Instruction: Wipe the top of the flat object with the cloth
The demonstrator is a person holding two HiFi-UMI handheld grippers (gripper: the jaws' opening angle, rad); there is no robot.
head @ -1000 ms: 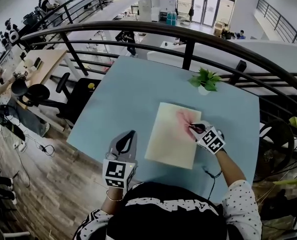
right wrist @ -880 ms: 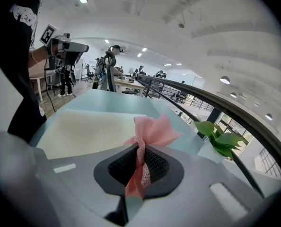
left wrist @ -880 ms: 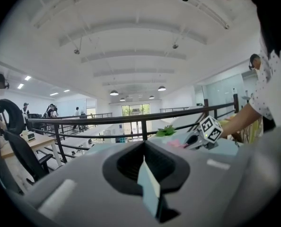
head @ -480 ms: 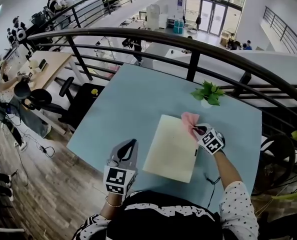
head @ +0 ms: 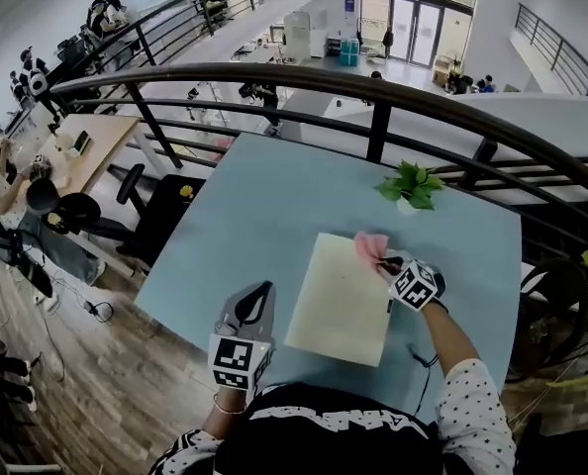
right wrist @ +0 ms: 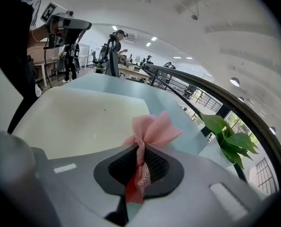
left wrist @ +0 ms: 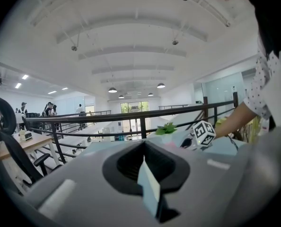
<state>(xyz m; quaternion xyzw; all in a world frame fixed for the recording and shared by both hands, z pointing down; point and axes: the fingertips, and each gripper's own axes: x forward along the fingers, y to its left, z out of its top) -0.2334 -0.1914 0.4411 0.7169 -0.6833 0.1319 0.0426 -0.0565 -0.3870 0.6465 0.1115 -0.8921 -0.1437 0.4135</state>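
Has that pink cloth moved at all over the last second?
Yes. Against the cream board, the pink cloth in the right tool has slid toward the board's far right corner, nearer the plant.

Flat object (head: 339, 300) on table (head: 245, 216), right of centre, toward near edge. Cloth (head: 370, 246) at flat object's far right corner — pinched between jaws of right gripper (head: 386, 262), which sits by flat object's right edge. Left gripper (head: 262, 291) left of flat object, apart from it, over table's near edge. Potted plant (head: 410, 184) on table behind flat object, near far edge. Railing (head: 274, 72) just behind table — curving across its far side. Office chair (head: 71, 191) and desk (head: 91, 127) off to left, beyond table's left edge.
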